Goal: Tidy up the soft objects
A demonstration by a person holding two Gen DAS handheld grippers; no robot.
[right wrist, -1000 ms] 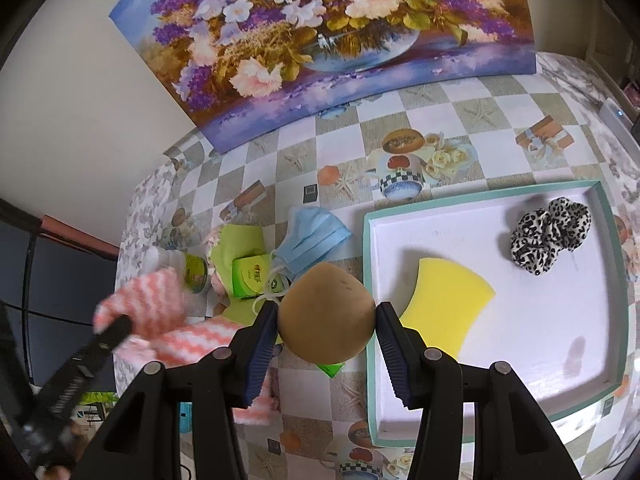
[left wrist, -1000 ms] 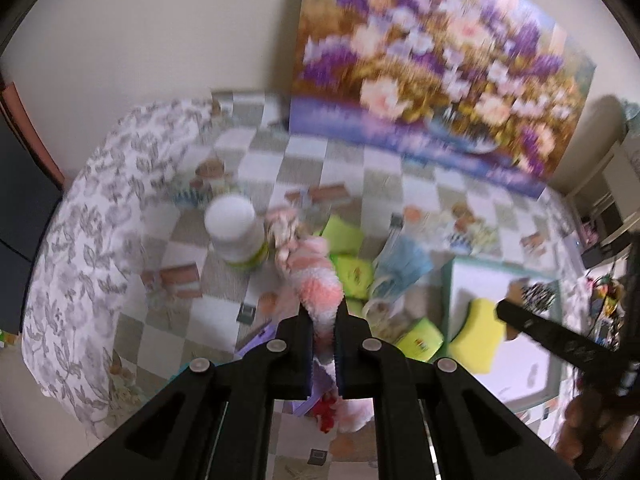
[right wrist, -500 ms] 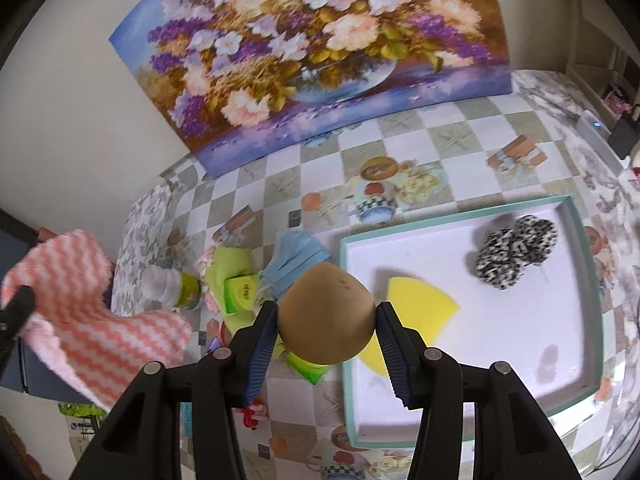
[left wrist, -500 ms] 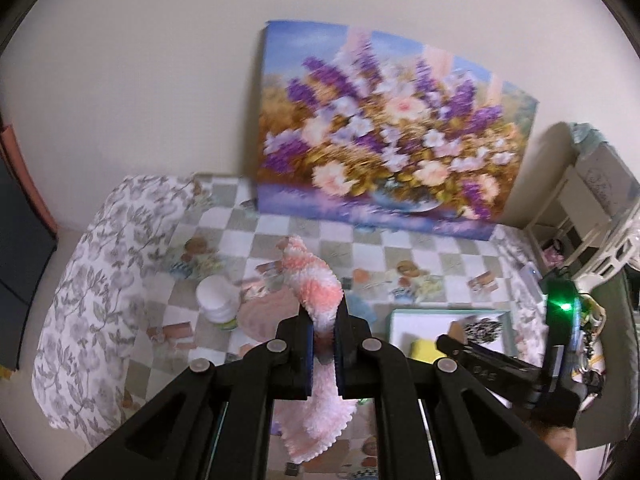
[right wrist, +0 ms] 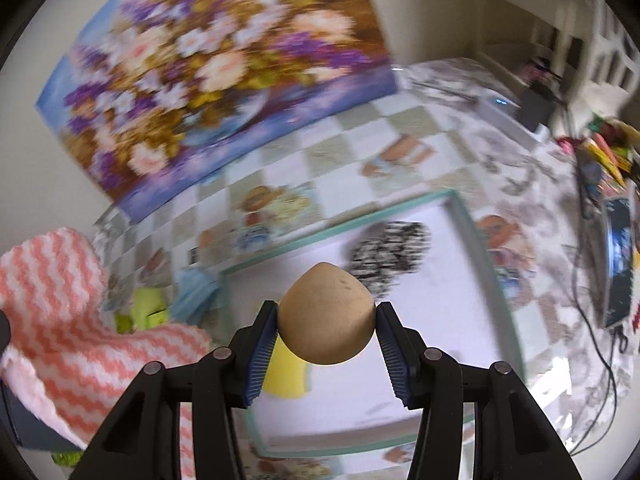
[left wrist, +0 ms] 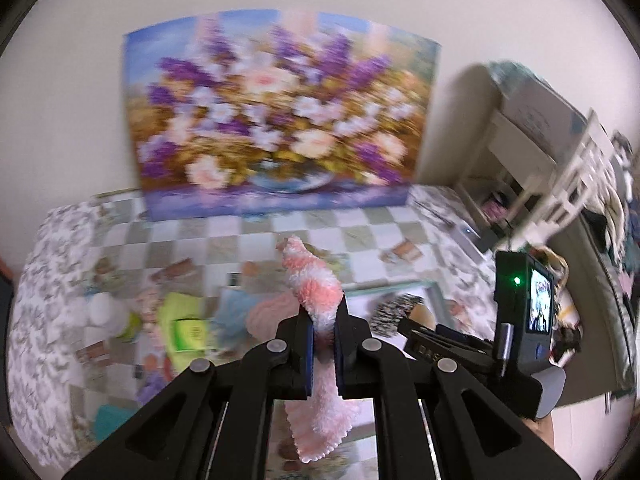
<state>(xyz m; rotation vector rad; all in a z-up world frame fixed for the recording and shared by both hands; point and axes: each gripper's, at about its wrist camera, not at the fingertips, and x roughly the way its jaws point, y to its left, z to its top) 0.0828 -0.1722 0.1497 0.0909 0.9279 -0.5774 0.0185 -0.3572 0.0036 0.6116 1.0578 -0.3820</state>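
Cloth (right wrist: 60,312), fluffy with pink-and-white zigzag stripes, hangs at the far left of the right wrist view, pinched between the nearly closed pads of the left gripper (left wrist: 322,344) and raised clear of the checked tablecloth (left wrist: 256,240). Just right of it, a green packet (right wrist: 150,312) and a blue face mask (right wrist: 196,292) lie on the table. The right gripper (right wrist: 326,330), partly open, clamps a tan teardrop sponge (right wrist: 326,320) above the teal-rimmed tray (right wrist: 466,216). A yellow sponge (right wrist: 286,372) and a black-and-white spotted scrunchie (right wrist: 390,250) lie inside the tray.
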